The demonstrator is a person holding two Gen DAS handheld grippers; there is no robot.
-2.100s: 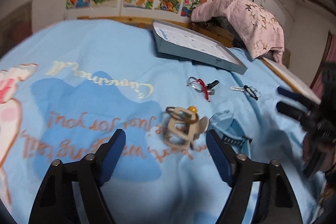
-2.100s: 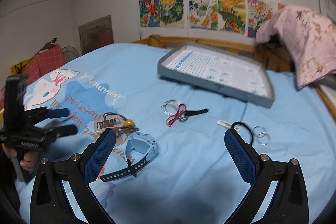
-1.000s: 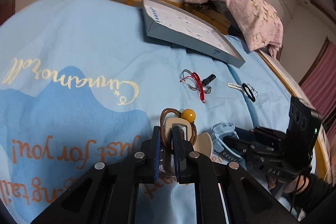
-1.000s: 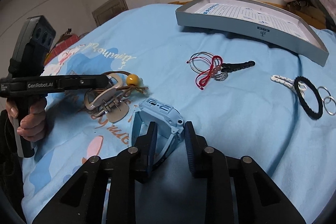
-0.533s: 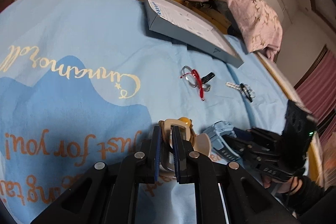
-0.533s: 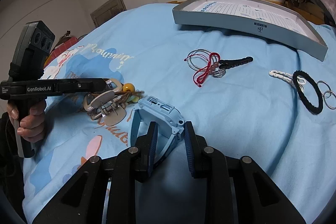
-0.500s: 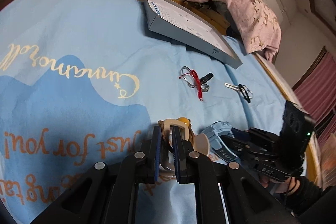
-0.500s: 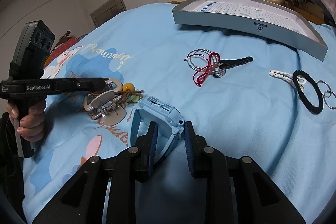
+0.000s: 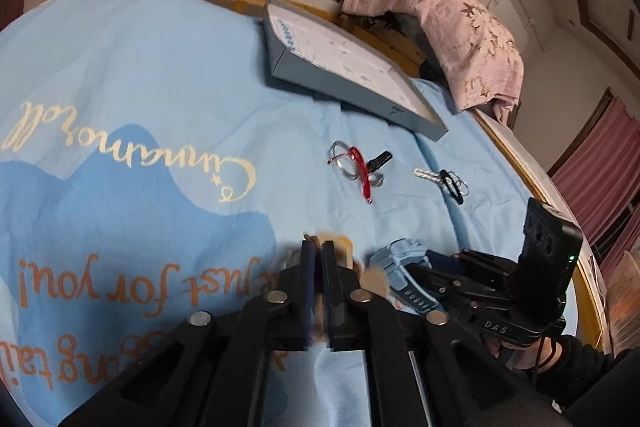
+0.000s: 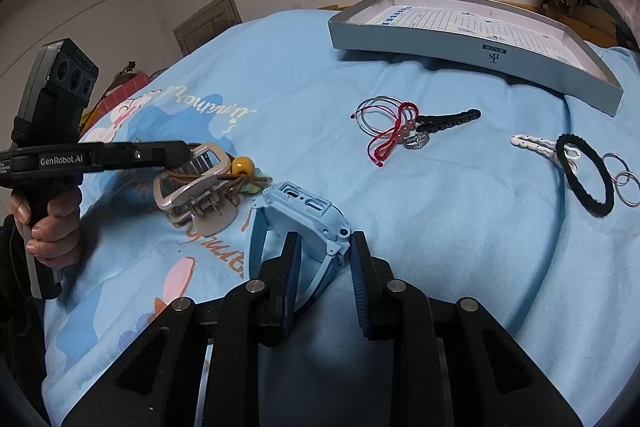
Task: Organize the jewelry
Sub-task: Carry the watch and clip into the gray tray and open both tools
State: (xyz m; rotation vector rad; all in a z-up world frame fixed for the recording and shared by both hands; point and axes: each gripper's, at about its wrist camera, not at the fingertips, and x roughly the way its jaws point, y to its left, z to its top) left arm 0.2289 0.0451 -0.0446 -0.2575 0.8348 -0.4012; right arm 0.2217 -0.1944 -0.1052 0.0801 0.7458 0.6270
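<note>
Right wrist view first, far left: a person's hand (image 10: 50,223) grips the handle of the left gripper (image 10: 182,153), whose black arm reaches across to a beige claw hair clip (image 10: 192,183). Its jaws have just been closing and now pinch the top loop of that clip, which sits raised over the blue bedsheet (image 10: 280,67) with a brown cord and a yellow bead (image 10: 243,165) wound round it. Just beside the clip, to the right, a light blue smartwatch (image 10: 304,207) stands on its edge, and the right gripper (image 10: 323,259) has it: jaws narrow, pads pressed on either side of the watch case, strap looping down between them.

Further right, in the middle of the bed, lie thin silver bangles (image 10: 378,113) tangled with a red cord bracelet (image 10: 394,137), a small ring (image 10: 418,141) and a black hair clip (image 10: 452,119). Behind them sits a shallow grey box lid (image 10: 460,53), open side up. Far right: a white clip (image 10: 534,143), a black hair tie (image 10: 586,179) and two silver rings (image 10: 622,179), all close together.

Left wrist view confirms it: the left gripper (image 9: 316,263) is clamped nearly shut on the blurred beige clip (image 9: 340,247), the watch (image 9: 404,267) off to its right in the right gripper (image 9: 432,263).
</note>
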